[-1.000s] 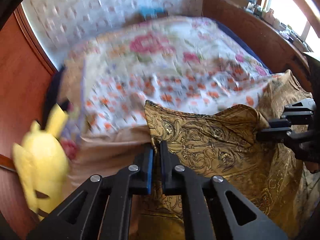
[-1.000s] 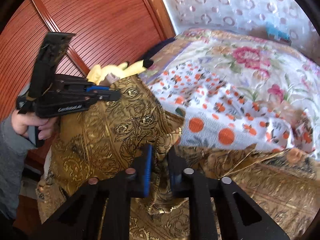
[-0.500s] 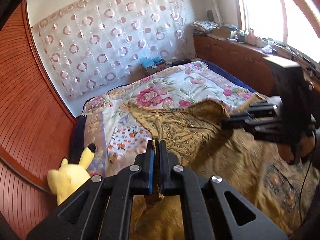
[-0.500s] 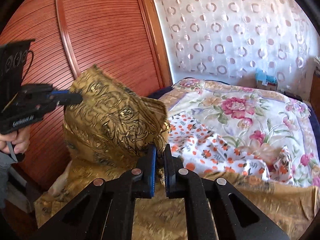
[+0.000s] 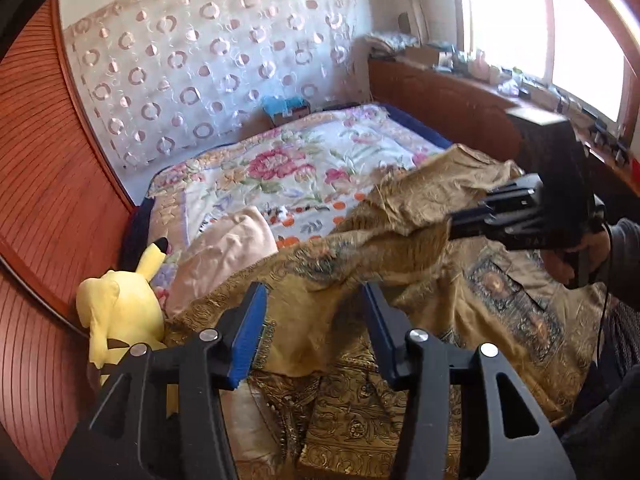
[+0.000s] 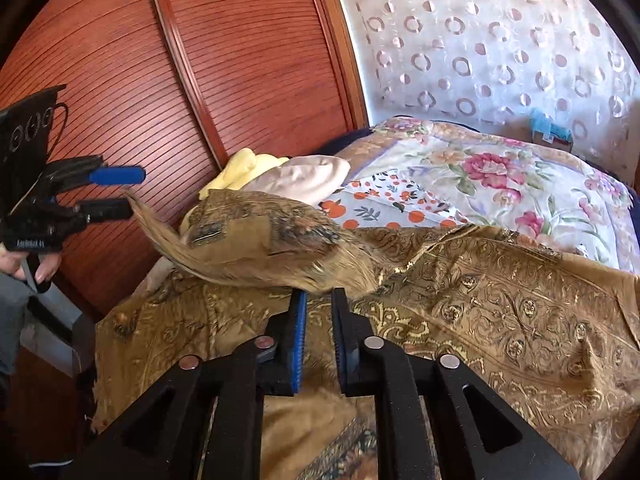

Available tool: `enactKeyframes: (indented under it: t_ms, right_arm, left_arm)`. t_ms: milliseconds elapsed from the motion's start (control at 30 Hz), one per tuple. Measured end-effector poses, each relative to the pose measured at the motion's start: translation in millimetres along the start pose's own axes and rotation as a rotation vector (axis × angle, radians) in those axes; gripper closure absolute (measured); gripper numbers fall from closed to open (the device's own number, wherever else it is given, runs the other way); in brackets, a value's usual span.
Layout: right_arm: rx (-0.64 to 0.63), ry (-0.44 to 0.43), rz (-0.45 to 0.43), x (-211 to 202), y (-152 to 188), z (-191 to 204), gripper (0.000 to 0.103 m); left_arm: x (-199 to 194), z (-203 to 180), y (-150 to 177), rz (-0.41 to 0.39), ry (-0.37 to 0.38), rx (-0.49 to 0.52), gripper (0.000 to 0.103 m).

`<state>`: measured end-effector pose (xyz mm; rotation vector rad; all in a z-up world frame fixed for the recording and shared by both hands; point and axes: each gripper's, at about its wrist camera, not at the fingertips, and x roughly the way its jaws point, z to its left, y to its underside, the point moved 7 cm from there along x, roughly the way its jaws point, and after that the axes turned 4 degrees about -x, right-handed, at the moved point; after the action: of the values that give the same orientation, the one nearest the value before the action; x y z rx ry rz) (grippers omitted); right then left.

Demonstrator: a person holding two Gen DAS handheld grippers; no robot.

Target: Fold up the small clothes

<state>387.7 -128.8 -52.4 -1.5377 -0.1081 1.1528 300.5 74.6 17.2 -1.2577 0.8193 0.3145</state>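
A bedroom in a home: a bed (image 5: 384, 148) under a floral quilt (image 5: 288, 168) fills the room, with a yellow plush toy (image 5: 120, 312) at its left edge against a ribbed wooden wardrobe door (image 6: 248, 60). A sheer curtain with ring patterns (image 5: 208, 60) hangs behind the bed's far end, and a cluttered wooden ledge (image 5: 460, 88) runs under a bright window (image 5: 520, 20)

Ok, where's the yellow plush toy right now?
In the left wrist view, the yellow plush toy sits at the bed's left edge against the wooden wardrobe door, beside the pale pink cloth.
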Motion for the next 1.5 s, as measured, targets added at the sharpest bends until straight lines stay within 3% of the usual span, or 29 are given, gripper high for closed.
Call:
enactKeyframes:
  t_ms: [200, 333, 567, 733, 867, 933, 967, 1133, 1367, 1500]
  right_arm:
    - [-0.026, 0.024, 0.001, -14.7, -3.6, -0.1, 0.063]
    - [0.014, 0.060, 0.029, 1.0, -3.7, -8.2, 0.060]
    - [0.145, 0.121, 0.093, 57.7, -9.3, -46.5, 0.059]
    - [0.259, 0.088, 0.161, 100.8, -18.7, -73.5, 0.059]
    - [0.252, 0.080, 0.189, 121.1, -39.0, -75.1, 0.061]
    - [0.226, 0.105, 0.198, 125.6, -46.6, -75.6, 0.094]
    - [0.207, 0.129, 0.196, 128.6, -51.0, -76.5, 0.099]
    - [0.204, 0.254, 0.090, 122.6, -70.8, -85.5, 0.100]
    - [0.142, 0.258, 0.144, 129.3, -57.7, -63.8, 0.100]
    - [0.099, 0.302, 0.108, 104.2, -57.9, -60.0, 0.078]
  left_arm:
    - [13.4, 17.7, 6.6, 0.000, -0.056, -0.047, 0.053]
    - [37.6, 28.4, 21.0, 0.032, -0.079, -0.070, 0.053]
    - [83.7, 54.8, 56.5, 0.098, -0.079, -0.173, 0.053]
    - [99.3, 75.7, 72.5, 0.107, -0.089, -0.233, 0.053]
    - [98.7, 89.5, 77.1, 0.090, -0.092, -0.261, 0.053]
    - [97.0, 94.2, 79.2, 0.083, -0.094, -0.263, 0.053]
    - [95.6, 96.6, 80.1, 0.077, -0.098, -0.266, 0.053]
    - [89.1, 105.0, 83.4, 0.056, -0.108, -0.278, 0.053]
    - [78.9, 117.7, 87.7, 0.032, -0.121, -0.297, 0.053]
    - [71.6, 125.2, 88.9, 0.019, -0.124, -0.304, 0.053]
